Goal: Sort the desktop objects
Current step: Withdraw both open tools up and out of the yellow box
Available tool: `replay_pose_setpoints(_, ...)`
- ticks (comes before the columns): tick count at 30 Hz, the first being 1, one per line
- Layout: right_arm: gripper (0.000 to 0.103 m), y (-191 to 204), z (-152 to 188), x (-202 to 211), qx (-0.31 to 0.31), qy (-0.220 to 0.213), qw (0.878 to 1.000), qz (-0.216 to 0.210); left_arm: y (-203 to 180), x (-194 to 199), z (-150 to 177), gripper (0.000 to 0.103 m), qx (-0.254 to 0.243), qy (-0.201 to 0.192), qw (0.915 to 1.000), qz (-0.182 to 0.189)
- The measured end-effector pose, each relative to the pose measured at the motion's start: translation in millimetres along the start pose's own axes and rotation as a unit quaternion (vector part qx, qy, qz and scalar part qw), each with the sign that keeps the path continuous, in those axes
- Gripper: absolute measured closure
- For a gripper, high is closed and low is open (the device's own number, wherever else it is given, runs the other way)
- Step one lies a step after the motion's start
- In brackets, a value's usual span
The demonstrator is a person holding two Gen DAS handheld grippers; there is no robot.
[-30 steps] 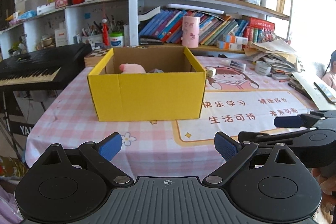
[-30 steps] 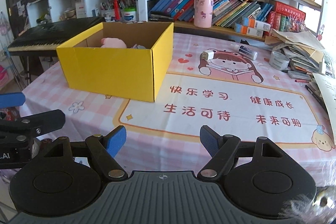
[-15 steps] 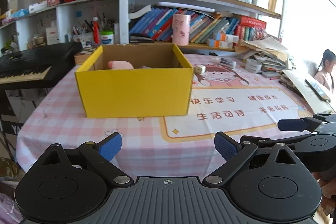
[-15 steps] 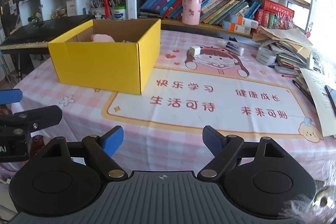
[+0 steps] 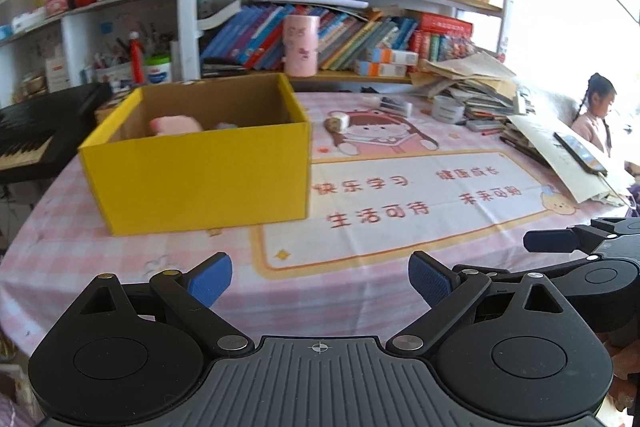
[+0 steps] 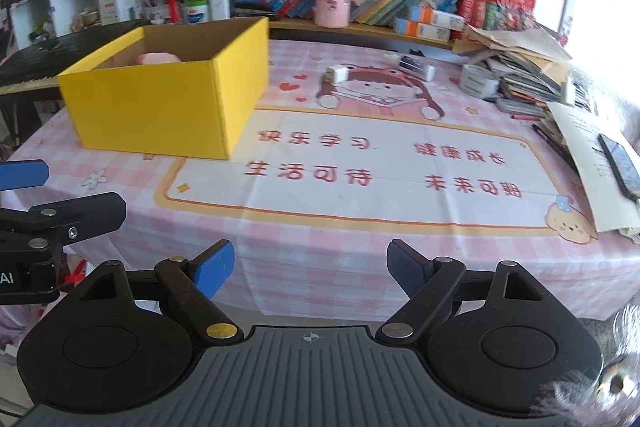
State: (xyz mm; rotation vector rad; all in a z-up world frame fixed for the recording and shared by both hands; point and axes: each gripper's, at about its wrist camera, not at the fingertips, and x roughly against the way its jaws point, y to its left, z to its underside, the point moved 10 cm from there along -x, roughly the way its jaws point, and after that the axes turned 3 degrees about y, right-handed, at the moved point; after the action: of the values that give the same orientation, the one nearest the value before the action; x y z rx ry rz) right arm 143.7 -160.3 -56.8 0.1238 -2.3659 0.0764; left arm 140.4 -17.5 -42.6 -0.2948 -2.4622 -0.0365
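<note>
A yellow cardboard box stands open on the pink checked tablecloth; it also shows in the right wrist view. A pink soft item lies inside it. A small white block, a silver-and-black tube and a tape roll lie at the far side of the table. My left gripper is open and empty, above the table's near edge. My right gripper is open and empty, beside it to the right.
A printed mat covers the table's middle. Stacked books and papers and a phone crowd the right side. A keyboard stands left of the table. Bookshelves rise behind. A girl sits far right.
Both grippers have pulled back from the table and risen a little; the box looks smaller and further away. Both stay open and empty.
</note>
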Motion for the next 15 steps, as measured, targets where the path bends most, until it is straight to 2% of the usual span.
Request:
replay_pose_setpoints(7,0.021,-39.3,-4.7,-8.8,-0.033,0.007,0.999,0.024,-24.7,-20.8,-14.6,0.006,-0.017,0.0,0.9997,0.015)
replay_pose_setpoints(15,0.021,-64.6,-31.1,-26.0,-0.015,-0.002,1.0,0.022,-45.2,-48.8,-44.0,0.006,-0.029,-0.012,0.9994,0.014)
